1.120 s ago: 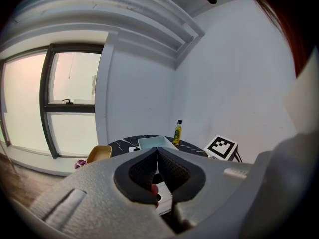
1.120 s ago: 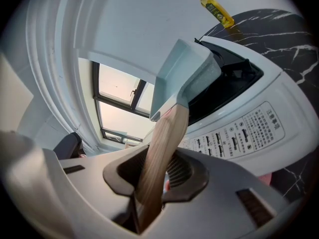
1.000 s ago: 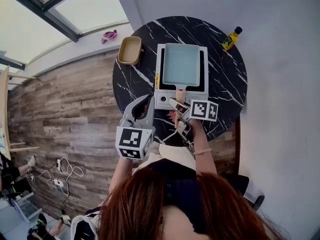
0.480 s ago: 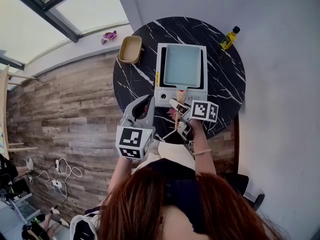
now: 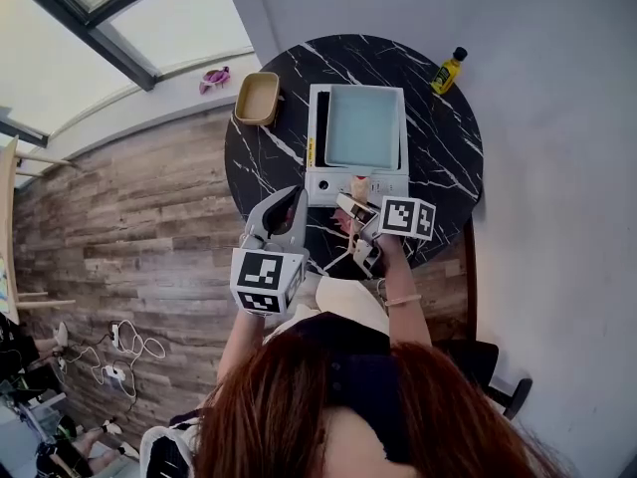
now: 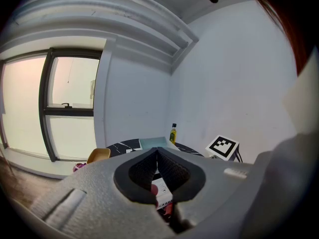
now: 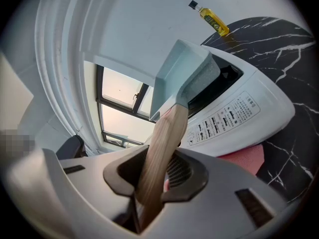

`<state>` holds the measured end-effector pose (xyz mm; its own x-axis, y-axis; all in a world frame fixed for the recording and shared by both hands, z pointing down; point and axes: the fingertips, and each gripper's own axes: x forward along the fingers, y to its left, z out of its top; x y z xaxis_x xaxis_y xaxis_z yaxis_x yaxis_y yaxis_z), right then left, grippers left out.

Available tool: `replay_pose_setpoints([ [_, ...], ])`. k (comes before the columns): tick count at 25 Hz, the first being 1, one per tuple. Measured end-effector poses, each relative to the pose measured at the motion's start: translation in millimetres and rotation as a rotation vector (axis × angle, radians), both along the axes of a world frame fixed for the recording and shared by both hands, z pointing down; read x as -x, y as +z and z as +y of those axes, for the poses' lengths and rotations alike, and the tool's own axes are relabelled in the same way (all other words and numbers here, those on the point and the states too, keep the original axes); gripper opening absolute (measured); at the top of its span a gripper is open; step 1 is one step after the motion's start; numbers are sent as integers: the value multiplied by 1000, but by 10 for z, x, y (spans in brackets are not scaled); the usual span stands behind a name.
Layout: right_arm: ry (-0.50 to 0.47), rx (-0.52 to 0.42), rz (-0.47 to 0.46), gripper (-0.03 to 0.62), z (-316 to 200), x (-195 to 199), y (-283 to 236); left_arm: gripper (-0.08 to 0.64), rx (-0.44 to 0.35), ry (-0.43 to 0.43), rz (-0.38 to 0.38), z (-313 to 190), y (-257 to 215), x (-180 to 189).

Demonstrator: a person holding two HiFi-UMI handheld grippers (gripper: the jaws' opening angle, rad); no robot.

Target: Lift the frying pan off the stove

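Wooden handle [image 7: 162, 148] of frying pan [image 5: 360, 127] clamped in right hand-held gripper [image 7: 159, 176], pan ahead over stove [image 5: 356, 184], left hand-held gripper [image 6: 157, 163] closed

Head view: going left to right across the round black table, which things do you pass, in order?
In order: tan dish → white stove → yellow bottle. The frying pan overlaps the stove, so it gets no place of its own.

Your right gripper [image 7: 159, 176] clamps the wooden handle [image 7: 162, 142] of the frying pan [image 7: 182, 73], which seems tilted above the stove [image 7: 239, 118].
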<state>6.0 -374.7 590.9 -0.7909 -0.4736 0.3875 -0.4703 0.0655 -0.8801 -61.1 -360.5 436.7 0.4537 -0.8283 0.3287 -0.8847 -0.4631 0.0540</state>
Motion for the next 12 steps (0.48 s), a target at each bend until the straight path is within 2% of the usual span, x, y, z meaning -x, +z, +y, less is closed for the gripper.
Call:
replay_pose_setpoints([
  [12, 12, -18, 1, 97, 59, 9, -5, 12, -26, 13, 6, 17, 24, 26],
])
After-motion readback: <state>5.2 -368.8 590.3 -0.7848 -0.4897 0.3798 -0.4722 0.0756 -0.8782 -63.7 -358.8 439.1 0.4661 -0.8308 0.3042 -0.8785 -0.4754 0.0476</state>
